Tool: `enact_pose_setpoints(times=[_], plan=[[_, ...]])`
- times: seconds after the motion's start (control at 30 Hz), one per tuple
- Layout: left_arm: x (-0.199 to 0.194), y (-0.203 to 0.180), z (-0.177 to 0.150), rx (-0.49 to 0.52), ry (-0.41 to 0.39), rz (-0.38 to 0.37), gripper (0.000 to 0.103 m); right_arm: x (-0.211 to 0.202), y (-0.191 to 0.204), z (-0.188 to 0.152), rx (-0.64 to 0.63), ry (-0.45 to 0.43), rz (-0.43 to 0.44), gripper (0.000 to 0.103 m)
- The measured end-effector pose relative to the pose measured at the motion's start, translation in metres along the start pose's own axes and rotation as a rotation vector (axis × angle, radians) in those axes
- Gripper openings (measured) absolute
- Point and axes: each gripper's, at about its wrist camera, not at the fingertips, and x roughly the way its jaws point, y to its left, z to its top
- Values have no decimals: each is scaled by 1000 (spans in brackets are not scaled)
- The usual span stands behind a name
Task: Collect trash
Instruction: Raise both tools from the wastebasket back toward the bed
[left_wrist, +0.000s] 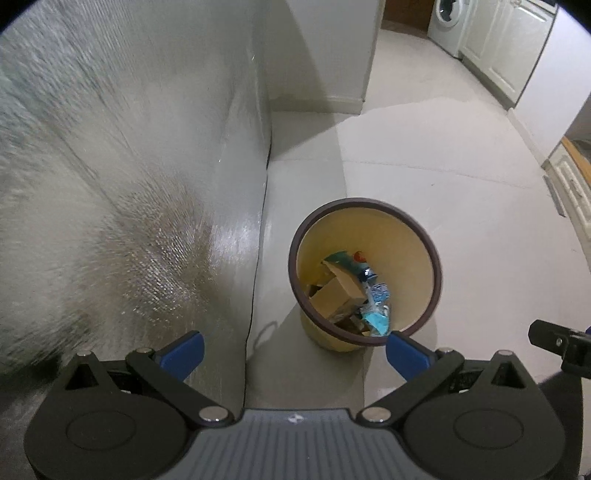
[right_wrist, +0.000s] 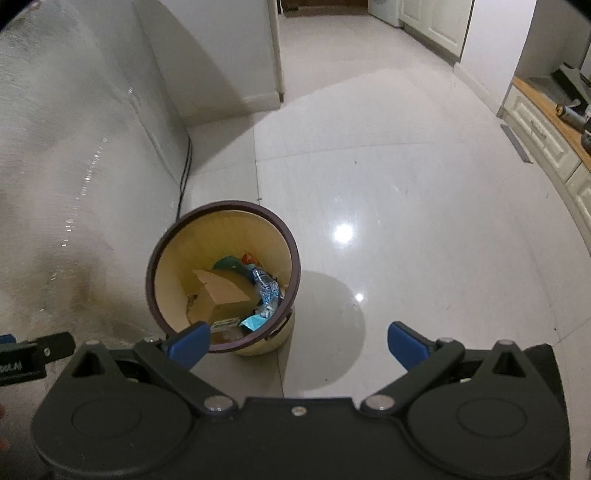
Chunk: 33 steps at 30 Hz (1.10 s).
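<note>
Tiled floor (right_wrist: 388, 155) fills most of both views, glossy w/ lamp glare. A pale textured wall or appliance side (left_wrist: 110, 147) runs along 9–10 o'clock; can't tell which.

Waste bin (right_wrist: 173, 273), yellow w/ dark brown rim, stands on the floor just beside that surface: 5 o'clock in the left wrist view, 7 o'clock in the right. Inside it lie a cardboard box (right_wrist: 221, 295), a crushed plastic bottle (right_wrist: 266, 286) and a blue wrapper (right_wrist: 255, 322), well below the rim.

Left gripper (left_wrist: 295, 350) and right gripper (right_wrist: 299, 341) both hang above, fingers spread wide apart, nothing between them.

Judgement: bin has plenty of room, no loose trash visible on the floor here. To do this step well, scan outward toward 12–2 o'clock for more litter, keep both grippers apart until squarely over an item, and approach low so the fingers straddle it rather than nudge it across the slick tile.
</note>
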Motion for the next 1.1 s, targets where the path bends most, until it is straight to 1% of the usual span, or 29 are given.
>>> enact_pose_setpoints(times=[0.17, 0.37, 0.63, 0.87, 1.1], plan=[[-36, -5, -9, 23, -48, -21, 103, -41, -4, -9, 7, -63, 1, 103], [-90, -6, -18, 26, -128, -57, 103, -99, -7, -24, 18, -157, 21, 103], [-160, -5, -23, 42, -244, -91, 103, -176, -15, -34, 36, -278, 13, 103], [-240, 2, -22, 34, -396, -131, 103, -249, -15, -32, 29, -411, 10, 103], [-322, 19, -26, 32, -566, -155, 103, -314, 1, -29, 4, -544, 27, 103]])
